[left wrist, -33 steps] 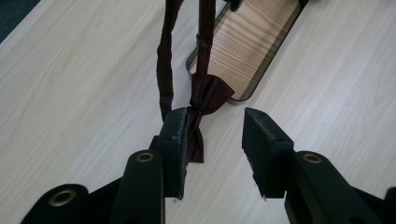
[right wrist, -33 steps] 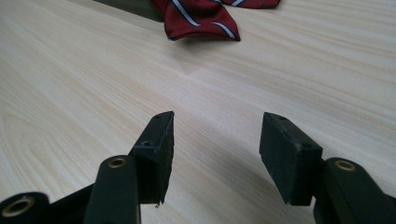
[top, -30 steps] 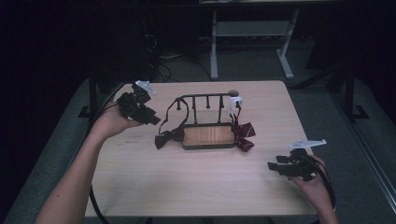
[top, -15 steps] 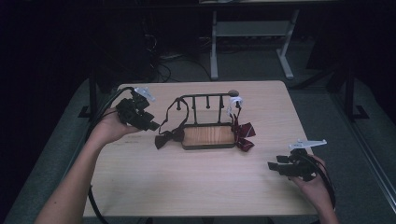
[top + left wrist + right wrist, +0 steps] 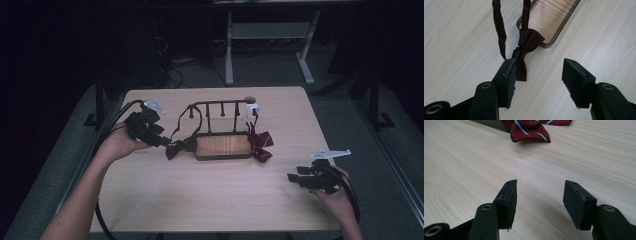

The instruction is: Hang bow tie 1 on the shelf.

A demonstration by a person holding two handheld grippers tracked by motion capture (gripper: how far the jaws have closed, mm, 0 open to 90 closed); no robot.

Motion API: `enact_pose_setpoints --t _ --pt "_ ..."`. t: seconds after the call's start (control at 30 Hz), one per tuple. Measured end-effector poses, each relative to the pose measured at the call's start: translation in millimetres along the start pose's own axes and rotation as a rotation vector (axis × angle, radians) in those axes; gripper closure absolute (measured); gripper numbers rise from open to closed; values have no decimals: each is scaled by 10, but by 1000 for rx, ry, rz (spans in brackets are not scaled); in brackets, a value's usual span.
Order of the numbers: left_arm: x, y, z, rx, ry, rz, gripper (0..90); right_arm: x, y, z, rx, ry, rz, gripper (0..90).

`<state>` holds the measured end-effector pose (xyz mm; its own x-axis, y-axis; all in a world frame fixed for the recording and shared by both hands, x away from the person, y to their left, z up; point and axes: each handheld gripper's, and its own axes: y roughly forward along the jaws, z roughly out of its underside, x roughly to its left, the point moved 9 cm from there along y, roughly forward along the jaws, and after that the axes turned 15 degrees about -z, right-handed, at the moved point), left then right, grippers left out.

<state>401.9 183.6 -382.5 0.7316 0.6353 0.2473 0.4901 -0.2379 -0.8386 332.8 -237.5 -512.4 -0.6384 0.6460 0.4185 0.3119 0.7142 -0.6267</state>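
Left gripper point(image 5: 537, 75) found spread, jaws just opened, nothing pinched. Dark bow tie point(image 5: 524, 47) noted hanging by strap from rack point(image 5: 220, 105), resting beside wooden base point(image 5: 222, 146). Best withdrawn slowly, clear of strap. Right gripper point(image 5: 539, 195) likewise spread, idle.

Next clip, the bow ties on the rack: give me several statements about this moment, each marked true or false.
1. The left gripper clamps the dark bow tie. False: its jaws have just been opening, and nothing sits between them.
2. The striped red bow tie lies at the rack's right end. True.
3. The right gripper holds the striped tie. False: it is open above bare table.
4. The rack has a wooden base. True.
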Motion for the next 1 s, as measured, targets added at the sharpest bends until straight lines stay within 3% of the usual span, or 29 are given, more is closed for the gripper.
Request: enact_pose_setpoints --t 1.0 --pt "-211 166 298 -15 -18 8 368 1 -12 4 1 7 5 445"
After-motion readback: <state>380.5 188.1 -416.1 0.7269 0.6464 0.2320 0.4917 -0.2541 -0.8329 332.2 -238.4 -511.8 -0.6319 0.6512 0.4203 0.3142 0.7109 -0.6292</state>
